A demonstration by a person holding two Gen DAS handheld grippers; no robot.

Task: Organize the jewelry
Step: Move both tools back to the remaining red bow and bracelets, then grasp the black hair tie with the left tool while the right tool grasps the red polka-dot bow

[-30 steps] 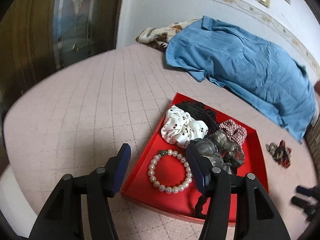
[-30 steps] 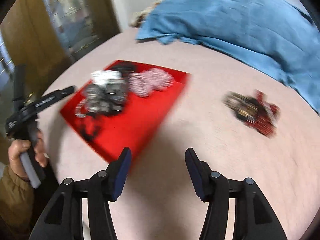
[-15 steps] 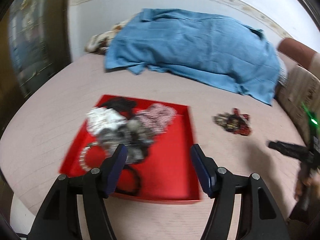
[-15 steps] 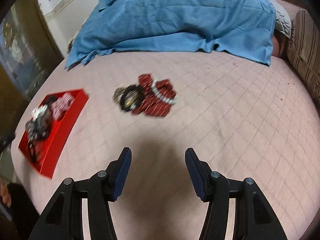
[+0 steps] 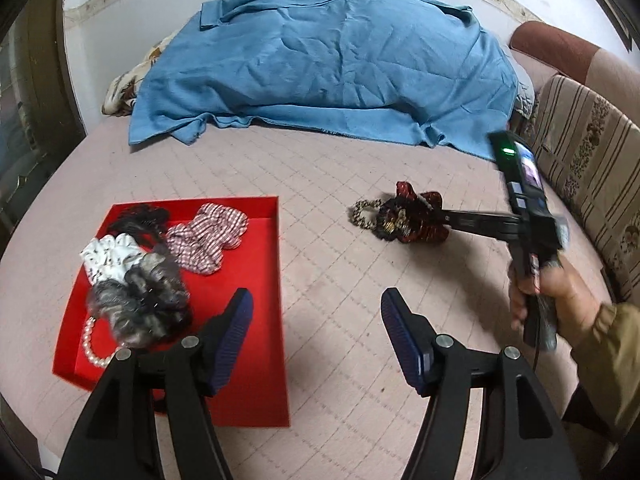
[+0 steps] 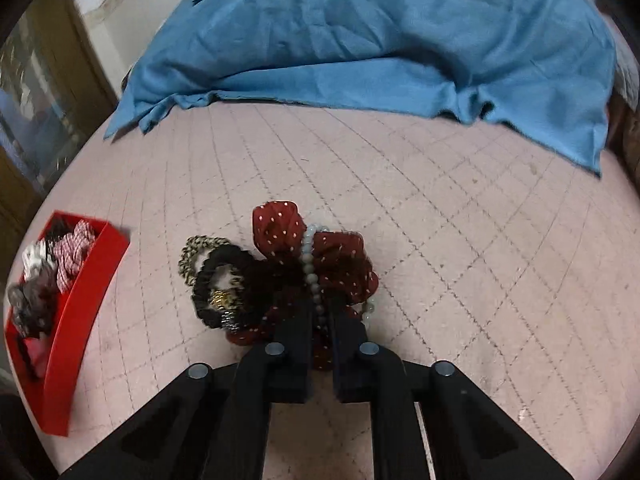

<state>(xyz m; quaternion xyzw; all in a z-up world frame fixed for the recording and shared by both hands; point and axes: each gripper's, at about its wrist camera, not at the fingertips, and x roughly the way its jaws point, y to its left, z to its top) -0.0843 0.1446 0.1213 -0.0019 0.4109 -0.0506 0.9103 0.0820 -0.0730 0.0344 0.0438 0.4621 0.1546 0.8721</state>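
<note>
A red tray (image 5: 256,384) lies on the pink bed, holding a checked scrunchie (image 5: 206,236), a white scrunchie (image 5: 108,256), a grey scrunchie (image 5: 140,300) and a pearl bracelet (image 5: 90,346). The tray also shows in the right wrist view (image 6: 76,320). A small pile lies to its right: a dark red dotted scrunchie (image 6: 340,260), a black hair tie (image 6: 224,280), a braided tie (image 6: 192,252) and a pale bead bracelet (image 6: 314,276). My right gripper (image 6: 320,312) is shut on the bead bracelet in that pile. My left gripper (image 5: 316,320) is open and empty, above the tray's right edge.
A blue blanket (image 5: 332,64) covers the far part of the bed. A striped cushion (image 5: 592,184) stands at the right. The hand holding the right gripper (image 5: 556,292) is at the right. A dark wooden door (image 5: 36,80) is at the left.
My right gripper moved onto the pile and closed on the bead bracelet. My left gripper swung right, away from over the tray, and stayed open.
</note>
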